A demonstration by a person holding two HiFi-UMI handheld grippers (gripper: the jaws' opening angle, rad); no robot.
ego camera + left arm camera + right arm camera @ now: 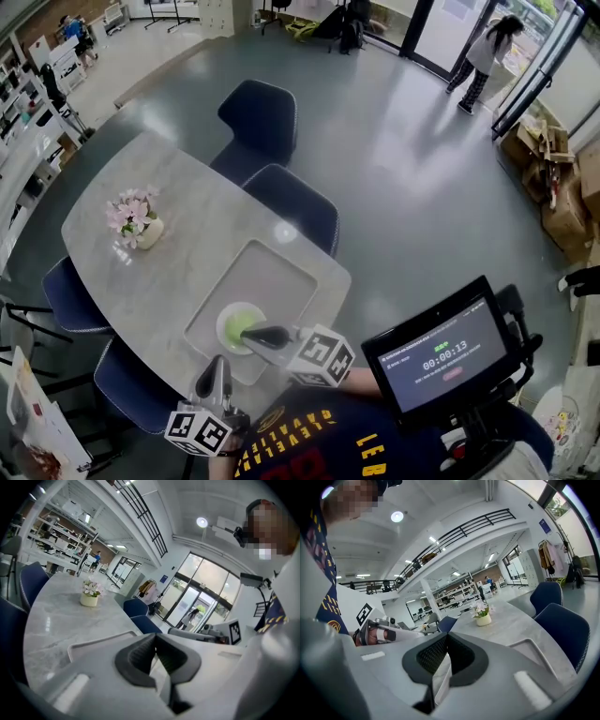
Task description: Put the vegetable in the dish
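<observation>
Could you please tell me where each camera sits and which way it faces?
Head view: on person's head, steeply down at table, tray, dish; left gripper, right gripper, shirt show.
Left gripper view: on left gripper, along shut jaws toward glass doors; right gripper shows.
Right gripper view: on right gripper, along shut jaws toward shelving; left gripper shows.
Shared: flower pot, in both gripper views.
</observation>
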